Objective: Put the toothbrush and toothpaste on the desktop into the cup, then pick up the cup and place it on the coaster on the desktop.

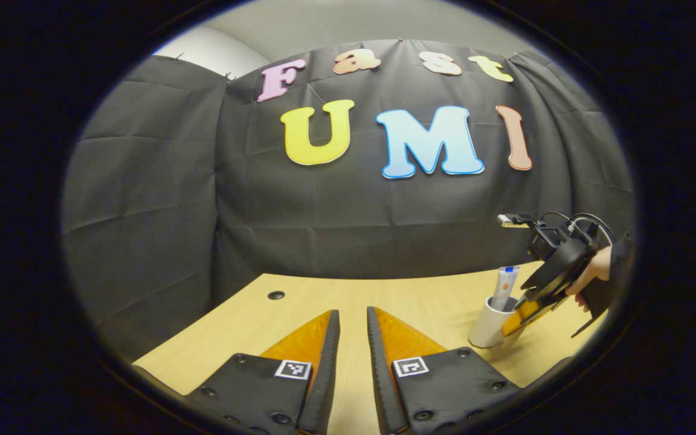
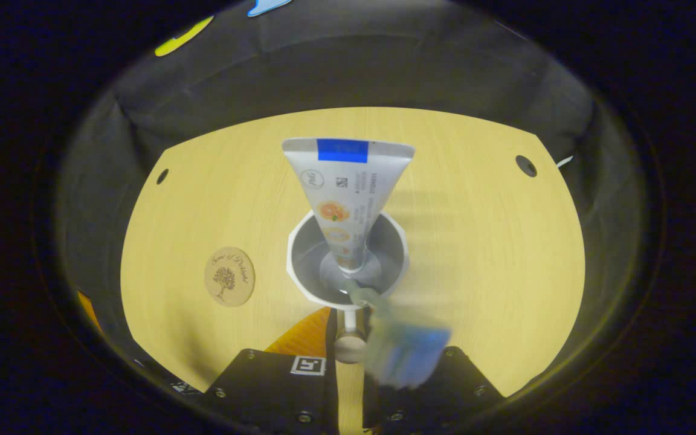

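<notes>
In the left gripper view, the left gripper [image 1: 353,338] hangs low over the wooden desk [image 1: 299,308]; its two fingers stand a little apart with nothing between them, so it is open and holds nothing; far off to the right stands the white cup [image 1: 488,326] with the toothpaste [image 1: 504,285] sticking up out of it; the right gripper [image 1: 526,314] is tilted down just beside the cup's rim, and a hand [image 1: 592,272] holds it from behind.

In the right gripper view, the camera looks down into the cup [image 2: 306,266]; the toothpaste [image 2: 348,187] stands inside it, cap end at the bottom and flat wide end up, leaning toward the far side; the toothbrush [image 2: 405,350] is blurry; its thin end reaches over the near rim into the cup and its wide blue end lies close to the camera, over the right finger; a small rounded knob sits in the gap between the fingers of the right gripper [image 2: 351,329]; I cannot tell if these fingers press on the toothbrush or have let go; the round coaster [image 2: 229,276] with a little tree picture lies flat on the desk [image 2: 481,241], to the left of the cup and apart from it.
</notes>
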